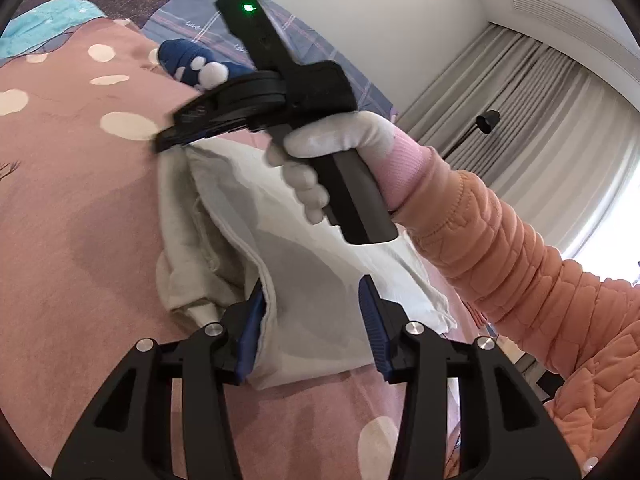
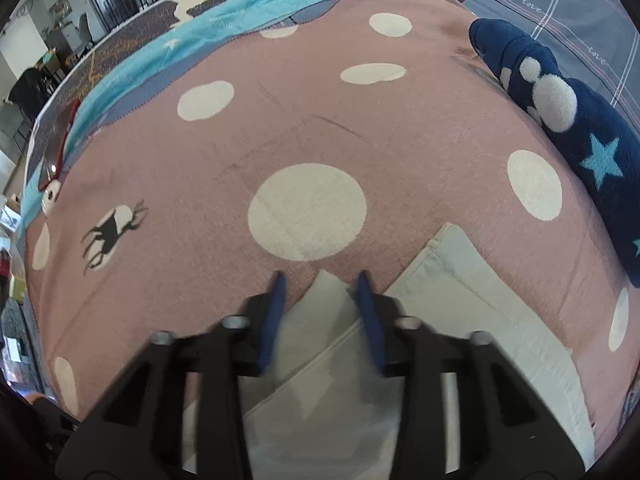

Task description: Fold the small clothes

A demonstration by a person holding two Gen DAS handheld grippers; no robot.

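Observation:
A small cream-white garment (image 1: 288,264) lies partly folded on a pink blanket with white dots (image 1: 80,200). My left gripper (image 1: 312,320) is open, its blue pads either side of the garment's near edge. In the left wrist view the right gripper (image 1: 172,140), held by a white-gloved hand, sits at the garment's far corner. In the right wrist view my right gripper (image 2: 320,300) is open with a corner of the white garment (image 2: 480,312) between its blue pads, just above the blanket (image 2: 280,120).
A navy fleece garment with stars and white pom-poms (image 2: 568,120) lies at the blanket's far right; it also shows in the left wrist view (image 1: 192,64). A turquoise blanket (image 2: 200,32) lies beyond. The person's orange quilted sleeve (image 1: 520,260) crosses the right side.

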